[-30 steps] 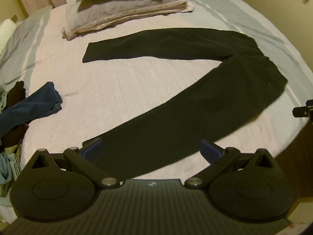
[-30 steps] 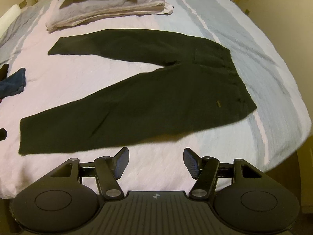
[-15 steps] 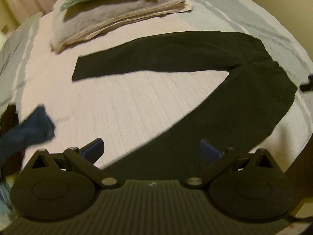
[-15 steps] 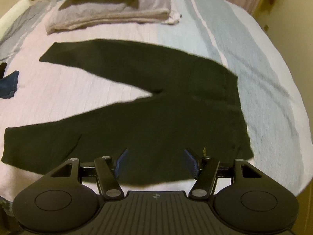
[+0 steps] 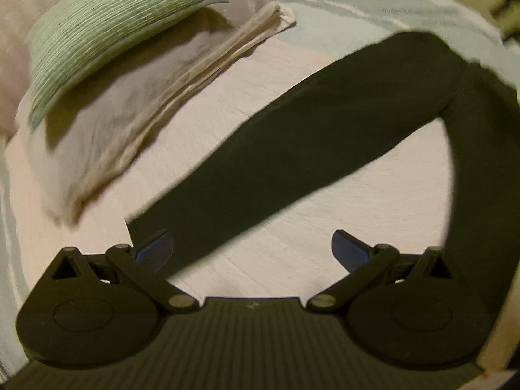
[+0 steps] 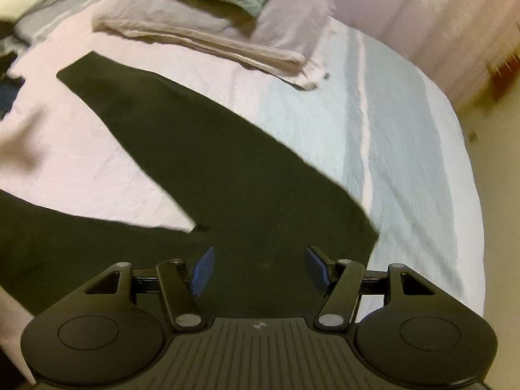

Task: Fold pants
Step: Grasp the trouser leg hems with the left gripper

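Black pants (image 5: 308, 143) lie flat on the bed with the legs spread apart in a V. In the left wrist view my left gripper (image 5: 252, 248) is open just above the hem end of the far leg, its left blue pad (image 5: 154, 248) over the cuff. In the right wrist view the pants (image 6: 208, 169) fill the middle, and my right gripper (image 6: 258, 268) hangs open over the waist and crotch area, with nothing between its fingers.
A green pillow (image 5: 104, 29) rests on a grey pillow and folded beige bedding (image 5: 136, 110) at the head of the bed. The pink and pale blue striped bedspread (image 6: 406, 136) extends right to the bed's edge. Dark blue clothing (image 6: 8, 94) lies at the far left.
Both grippers have moved forward over the bed. The left one went from the near leg to the far leg's hem; the right one advanced from the bed's edge to above the waist.
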Action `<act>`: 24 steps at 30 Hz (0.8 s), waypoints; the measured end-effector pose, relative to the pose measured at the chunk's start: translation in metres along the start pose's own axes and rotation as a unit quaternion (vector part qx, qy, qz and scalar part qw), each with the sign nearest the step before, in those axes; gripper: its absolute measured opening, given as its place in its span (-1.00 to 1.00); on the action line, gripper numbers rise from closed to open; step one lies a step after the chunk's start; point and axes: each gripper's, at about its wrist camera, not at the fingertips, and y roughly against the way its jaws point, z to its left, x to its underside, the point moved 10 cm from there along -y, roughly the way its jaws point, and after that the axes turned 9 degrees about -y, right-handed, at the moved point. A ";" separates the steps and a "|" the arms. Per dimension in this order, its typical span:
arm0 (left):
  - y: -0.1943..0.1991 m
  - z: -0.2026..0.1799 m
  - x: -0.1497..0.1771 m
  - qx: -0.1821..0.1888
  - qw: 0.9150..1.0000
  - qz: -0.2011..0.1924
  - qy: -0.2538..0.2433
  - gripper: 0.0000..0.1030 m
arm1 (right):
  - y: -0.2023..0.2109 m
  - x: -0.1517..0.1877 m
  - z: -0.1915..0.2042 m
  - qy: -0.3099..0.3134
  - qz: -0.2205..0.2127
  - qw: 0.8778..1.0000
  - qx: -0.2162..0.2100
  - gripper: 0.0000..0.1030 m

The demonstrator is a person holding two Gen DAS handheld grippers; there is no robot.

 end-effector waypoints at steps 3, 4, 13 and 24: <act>-0.036 0.040 -0.009 -0.003 0.999 0.000 -0.036 0.97 | -0.040 -0.023 -0.028 0.028 -0.008 0.999 -0.018 0.14; -0.047 0.050 -0.013 -0.002 0.999 0.000 -0.044 0.96 | -0.055 -0.030 -0.036 0.034 -0.009 0.999 -0.026 0.14; -0.169 0.098 -0.019 0.056 0.991 0.063 -0.108 0.47 | -0.176 -0.065 -0.081 0.065 0.003 0.996 -0.065 0.14; -0.240 0.111 -0.008 0.179 0.964 0.119 -0.158 0.18 | -0.231 -0.062 -0.098 0.036 0.021 0.996 -0.076 0.14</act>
